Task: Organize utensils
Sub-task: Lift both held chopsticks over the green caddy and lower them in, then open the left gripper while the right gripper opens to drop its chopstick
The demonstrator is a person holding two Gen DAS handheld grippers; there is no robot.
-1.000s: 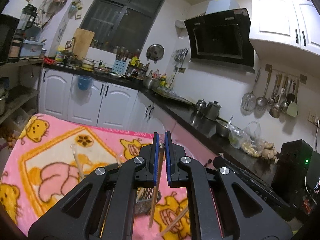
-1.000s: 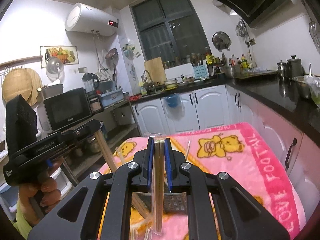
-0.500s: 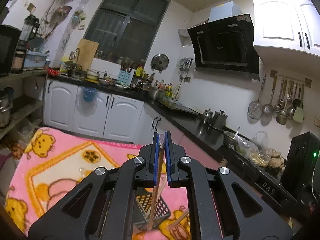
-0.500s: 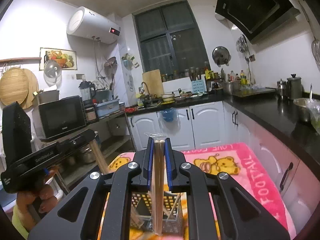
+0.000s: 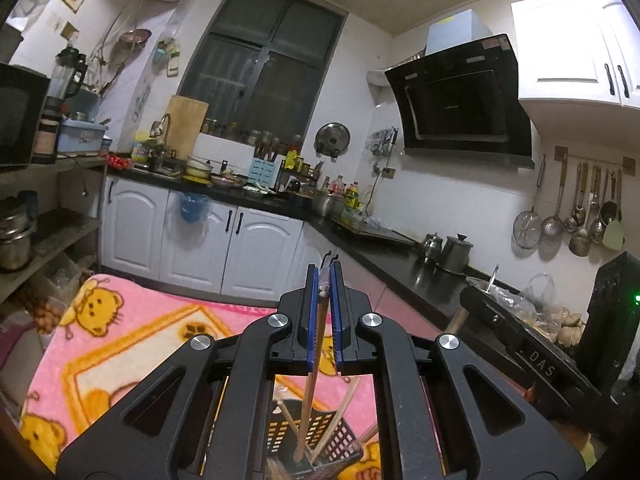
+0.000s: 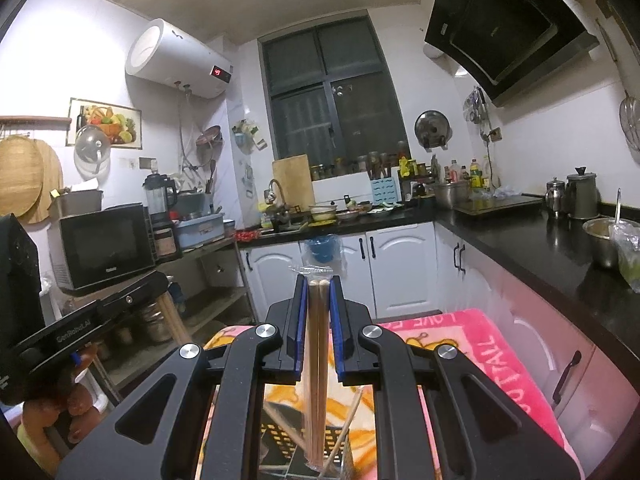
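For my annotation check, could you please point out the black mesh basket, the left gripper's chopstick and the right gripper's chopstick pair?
black mesh basket (image 5: 320,436): left wrist view, perforated wall.
chopstick (image 5: 310,392): left wrist view, mid-shaft.
chopstick pair (image 6: 318,360): right wrist view, shafts between fingers.

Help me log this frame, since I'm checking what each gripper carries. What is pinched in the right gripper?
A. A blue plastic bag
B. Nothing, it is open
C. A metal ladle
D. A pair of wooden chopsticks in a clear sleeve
D: in the right wrist view, the right gripper is shut on two wooden chopsticks that hang down toward the black mesh basket below.
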